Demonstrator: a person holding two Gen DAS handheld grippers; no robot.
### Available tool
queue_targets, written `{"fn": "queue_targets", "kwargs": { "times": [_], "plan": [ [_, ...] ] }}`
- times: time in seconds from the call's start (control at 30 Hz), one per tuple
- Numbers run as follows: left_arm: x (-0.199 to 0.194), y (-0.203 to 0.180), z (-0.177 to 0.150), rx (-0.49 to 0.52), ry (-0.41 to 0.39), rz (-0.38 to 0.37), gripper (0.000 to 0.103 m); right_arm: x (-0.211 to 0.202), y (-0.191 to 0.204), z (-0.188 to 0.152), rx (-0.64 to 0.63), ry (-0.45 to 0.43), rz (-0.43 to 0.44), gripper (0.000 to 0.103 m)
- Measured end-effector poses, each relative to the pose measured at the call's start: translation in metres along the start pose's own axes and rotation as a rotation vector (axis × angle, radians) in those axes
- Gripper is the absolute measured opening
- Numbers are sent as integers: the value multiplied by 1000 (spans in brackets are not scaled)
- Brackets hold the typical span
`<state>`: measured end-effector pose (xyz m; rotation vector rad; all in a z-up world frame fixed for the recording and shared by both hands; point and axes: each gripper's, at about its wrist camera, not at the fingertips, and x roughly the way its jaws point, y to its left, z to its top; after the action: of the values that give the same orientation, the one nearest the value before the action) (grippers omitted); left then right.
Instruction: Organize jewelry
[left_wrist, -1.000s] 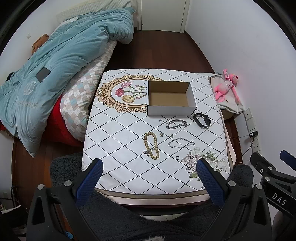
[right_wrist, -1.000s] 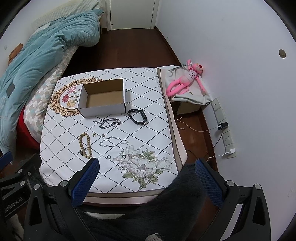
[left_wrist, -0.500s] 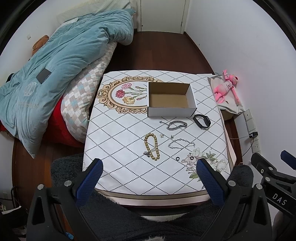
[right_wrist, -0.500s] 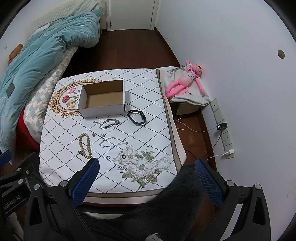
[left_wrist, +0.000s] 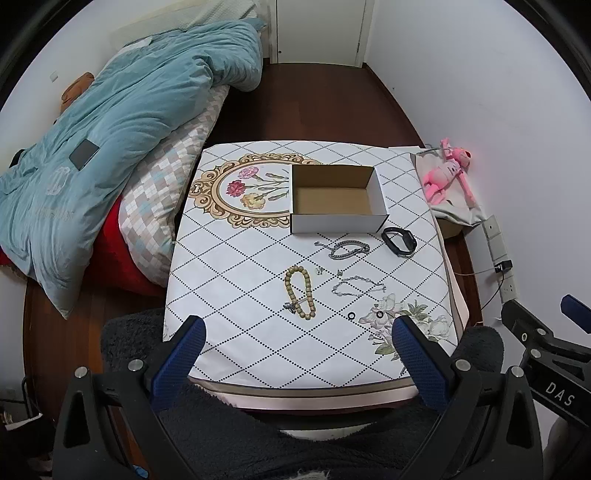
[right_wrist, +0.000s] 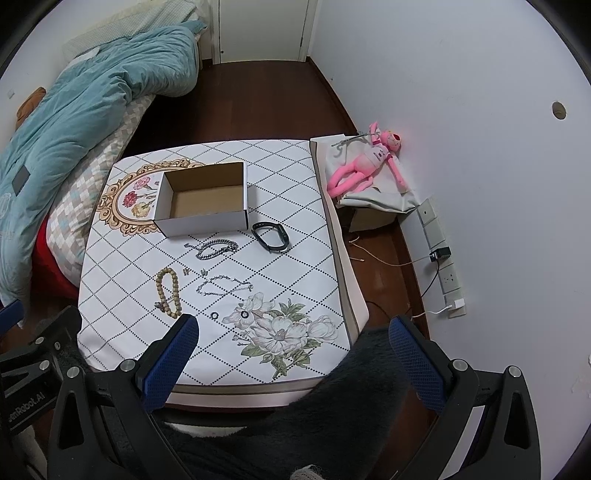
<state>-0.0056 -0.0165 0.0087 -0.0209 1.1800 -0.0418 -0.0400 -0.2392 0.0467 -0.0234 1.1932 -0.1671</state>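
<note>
An open empty cardboard box (left_wrist: 338, 199) (right_wrist: 205, 203) stands on the patterned table (left_wrist: 240, 280). In front of it lie a black wristband (left_wrist: 399, 241) (right_wrist: 270, 236), a thick silver chain bracelet (left_wrist: 349, 250) (right_wrist: 216, 249), a thin silver chain (left_wrist: 356, 286) (right_wrist: 223, 285), a wooden bead bracelet (left_wrist: 300, 292) (right_wrist: 168, 291), two small earrings (left_wrist: 319, 271) and two dark rings (left_wrist: 351, 316) (right_wrist: 214, 315). My left gripper (left_wrist: 299, 354) is open and empty, above the table's near edge. My right gripper (right_wrist: 291, 354) is open and empty, over the near right corner.
A bed with a teal duvet (left_wrist: 110, 136) and checked pillow is left of the table. A pink plush toy (right_wrist: 365, 166) lies on a grey bag on the right by the wall. Wall sockets and cables (right_wrist: 441, 258) are on the right. A dark fuzzy sleeve fills the foreground.
Both views have drifted slightly back and up from the table. Nothing on the table has moved and both grippers stay open.
</note>
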Motion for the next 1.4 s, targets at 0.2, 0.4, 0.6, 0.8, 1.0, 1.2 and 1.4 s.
{"fn": "queue_targets", "kwargs": {
  "times": [0.2,0.4,0.6,0.8,1.0,1.2,1.4],
  "plan": [
    [-1,1,1,1,-3,-2,103,-4,-2,2,-3,-3,-2,103],
    [-2,1,1,3,-8,-7,103,-7,-3,3,-4,-8,-2,103],
    [13,1,12,8,-43,17,103,3,-7,7,17,-19,1,103],
    [64,14,32,7,-64,122,103,55,-17,22,70,-4,-10,103],
    [136,23,46,9,63,156,103,135,-18,47,76,72,-33,97],
    [196,21,53,6,167,170,103,212,-11,65,68,146,-15,86],
    [247,25,53,-2,260,185,103,277,5,74,56,205,-1,72]
  ]
}}
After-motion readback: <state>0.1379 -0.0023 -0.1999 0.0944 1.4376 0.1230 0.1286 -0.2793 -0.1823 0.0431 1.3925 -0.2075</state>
